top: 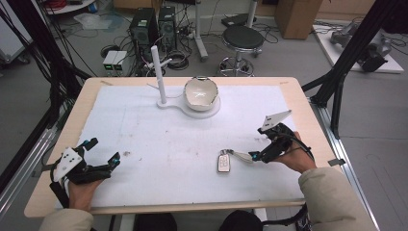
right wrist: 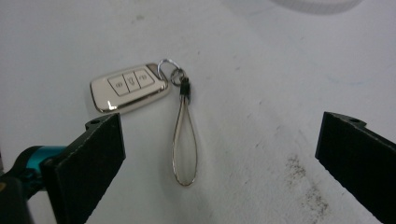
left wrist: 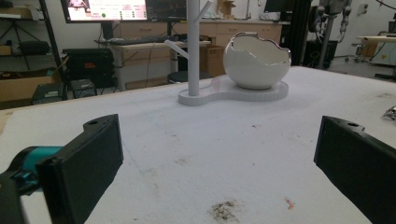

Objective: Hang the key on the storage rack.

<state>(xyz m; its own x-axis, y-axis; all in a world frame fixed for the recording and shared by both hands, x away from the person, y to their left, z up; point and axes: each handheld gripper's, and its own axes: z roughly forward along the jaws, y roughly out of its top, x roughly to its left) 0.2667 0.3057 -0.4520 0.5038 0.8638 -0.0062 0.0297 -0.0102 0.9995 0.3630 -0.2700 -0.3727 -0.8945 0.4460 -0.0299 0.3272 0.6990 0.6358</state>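
**benchrat:** Key fob (right wrist: 129, 87) sits flat on the white mat (top: 168, 139), just past the right gripper (right wrist: 219, 154)'s left jaw, with its strap loop (right wrist: 184, 140) trailing back between both jaws.

**mox:** Left gripper (left wrist: 217, 154)?

**benchrat:** Spread wide, nothing in it, eggshell bowl (left wrist: 256, 60) and peg stand (left wrist: 193, 46) far ahead. Right one's gaping too.

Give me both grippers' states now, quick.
Left gripper: open, holding nothing, over the white table cover.
Right gripper: open, empty, jaws either side of the cream car key fob's strap loop.
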